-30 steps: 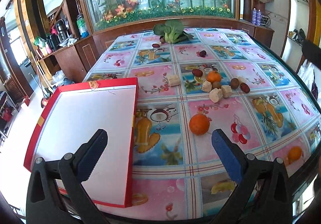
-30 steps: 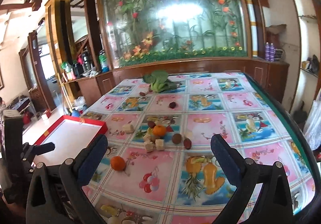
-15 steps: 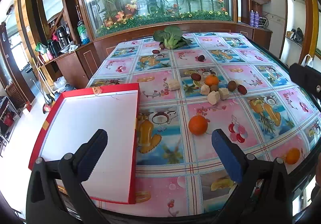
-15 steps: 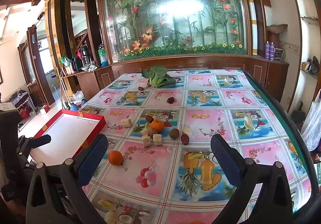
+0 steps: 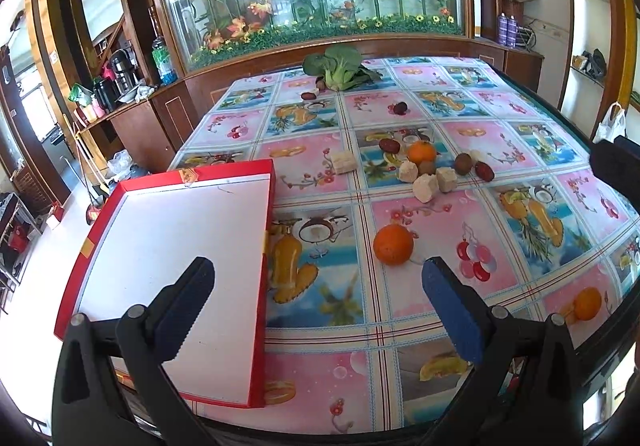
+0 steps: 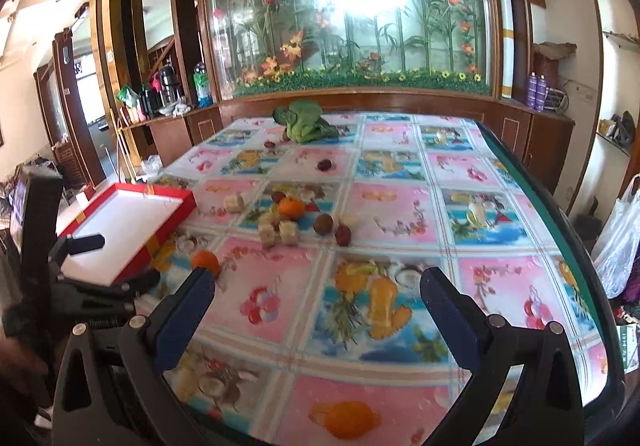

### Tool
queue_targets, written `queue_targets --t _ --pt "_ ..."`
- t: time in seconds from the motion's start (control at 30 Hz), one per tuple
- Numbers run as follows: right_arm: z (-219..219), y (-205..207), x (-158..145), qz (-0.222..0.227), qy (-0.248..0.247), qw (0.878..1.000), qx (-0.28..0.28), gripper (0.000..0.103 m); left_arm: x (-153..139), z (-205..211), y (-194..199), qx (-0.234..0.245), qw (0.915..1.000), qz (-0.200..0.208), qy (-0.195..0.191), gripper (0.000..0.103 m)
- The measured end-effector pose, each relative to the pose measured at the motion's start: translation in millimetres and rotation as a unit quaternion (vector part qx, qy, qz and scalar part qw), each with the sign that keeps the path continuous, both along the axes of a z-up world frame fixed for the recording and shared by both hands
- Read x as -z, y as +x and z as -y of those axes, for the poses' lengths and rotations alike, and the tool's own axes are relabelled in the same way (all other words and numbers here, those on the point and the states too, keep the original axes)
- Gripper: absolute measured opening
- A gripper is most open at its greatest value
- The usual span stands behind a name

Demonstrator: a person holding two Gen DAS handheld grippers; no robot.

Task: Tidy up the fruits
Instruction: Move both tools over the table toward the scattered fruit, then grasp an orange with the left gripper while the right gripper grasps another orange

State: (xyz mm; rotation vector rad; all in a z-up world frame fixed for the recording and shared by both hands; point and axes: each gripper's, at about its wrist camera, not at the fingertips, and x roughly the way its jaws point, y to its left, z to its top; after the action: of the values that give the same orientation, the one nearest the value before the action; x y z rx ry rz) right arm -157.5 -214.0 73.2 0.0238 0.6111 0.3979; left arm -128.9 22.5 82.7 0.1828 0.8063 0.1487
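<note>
A red-rimmed white tray (image 5: 192, 182) lies at the table's left, also in the right wrist view (image 6: 176, 197). A near orange (image 5: 393, 244) sits just beyond my open, empty left gripper (image 5: 316, 282); it shows in the right wrist view (image 6: 206, 260) by my left finger. A second orange (image 5: 421, 152) sits in a cluster with dark red fruits (image 5: 389, 145), brown fruits (image 5: 463, 163) and pale chunks (image 5: 425, 188); the cluster shows in the right wrist view (image 6: 292, 207). My right gripper (image 6: 318, 290) is open and empty above the tablecloth.
A leafy green vegetable (image 5: 338, 66) lies at the far end, with small dark fruits (image 5: 400, 108) near it. A lone pale chunk (image 5: 345, 162) sits beside the tray. The fruit-print tablecloth (image 5: 520, 150) covers the table. The left gripper's body (image 6: 60, 246) stands left of the right gripper.
Both cameras have shifted slightly; the right gripper has moved a little closer to the table. Both grippers stay open and no object has moved.
</note>
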Motion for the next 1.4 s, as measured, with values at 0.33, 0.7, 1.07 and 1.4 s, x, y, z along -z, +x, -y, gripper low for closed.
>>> queue_targets --t 0.33,0.7,1.07,1.4 --pt "18.1 -11.1 53.6 -0.086 0.000 0.996 -0.025 0.102 37.8 -4.4 7.0 0.000 0.9987 -0.049 0.009 0.103" --pt "17.4 -3.2 74.8 -0.115 0.001 0.993 -0.032 0.063 57.0 -6.6 28.1 0.019 0.9972 -0.072 -0.007 0.103" --pt "17.4 -8.9 77.6 -0.092 -0.043 0.994 -0.034 0.040 58.0 15.7 68.6 0.058 0.9932 -0.088 -0.048 0.103" --pt "2.2 -11.4 77.5 -0.072 -0.076 0.994 -0.037 0.029 75.3 6.9 85.6 0.061 0.9863 -0.110 -0.107 0.080"
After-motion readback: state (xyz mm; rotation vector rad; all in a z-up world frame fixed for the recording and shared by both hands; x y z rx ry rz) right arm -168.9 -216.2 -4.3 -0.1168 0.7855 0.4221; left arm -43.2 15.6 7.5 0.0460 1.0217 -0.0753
